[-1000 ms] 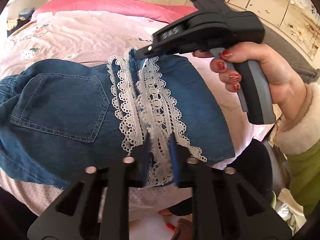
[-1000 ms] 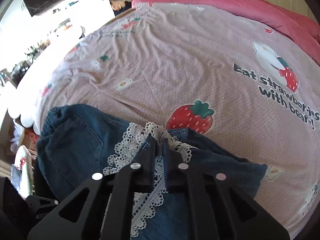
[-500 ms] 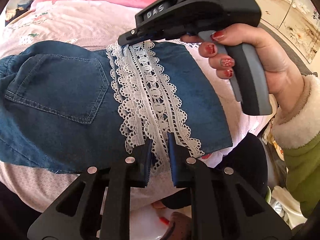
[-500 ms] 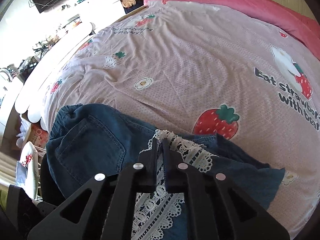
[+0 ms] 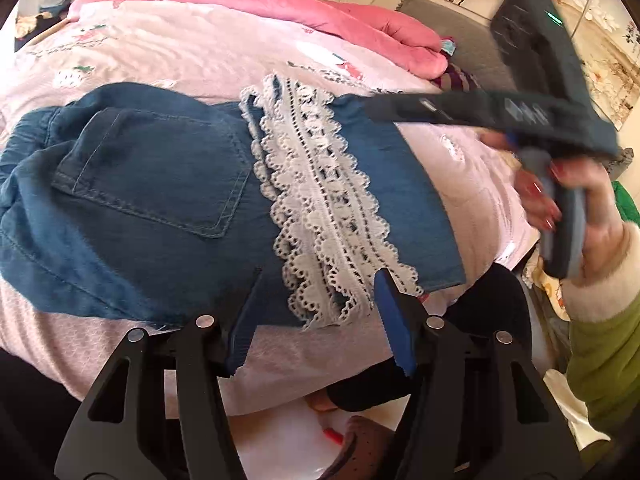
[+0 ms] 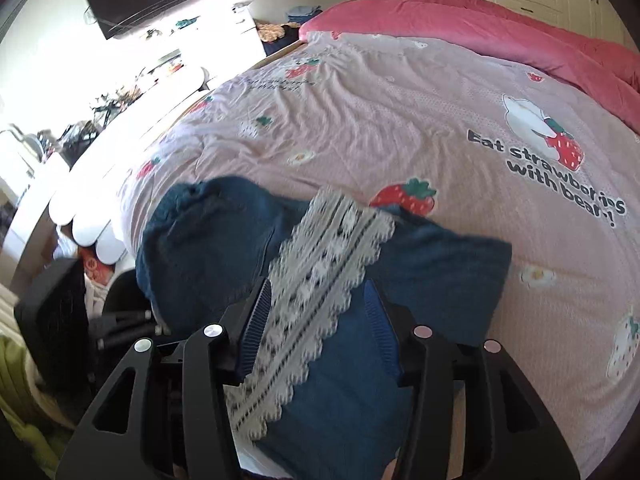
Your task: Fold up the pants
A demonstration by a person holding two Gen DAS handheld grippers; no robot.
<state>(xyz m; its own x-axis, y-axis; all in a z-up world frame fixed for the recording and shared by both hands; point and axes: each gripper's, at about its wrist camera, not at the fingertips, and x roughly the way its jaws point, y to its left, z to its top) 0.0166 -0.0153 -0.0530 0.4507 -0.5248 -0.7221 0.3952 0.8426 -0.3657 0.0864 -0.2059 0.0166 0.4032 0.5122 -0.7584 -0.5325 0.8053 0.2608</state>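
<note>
Left wrist view: left hand-held gripper [image 5: 316, 312] opening off lace hem [image 5: 320, 208] at 6 o'clock; right hand-held gripper [image 6: 316, 328] opening too, pants [image 5: 152, 200] laid folded on bed [image 5: 200, 52].

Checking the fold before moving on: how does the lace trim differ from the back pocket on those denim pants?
The lace trim is white, openwork and scalloped; the back pocket is solid blue denim with plain stitched edges. The lace trim runs as a long band right across the folded pants; the back pocket is a short patch left of it in the left wrist view. The lace trim reaches the near edge by the left tongs; the back pocket stops short. Both lie flat on top.
</note>
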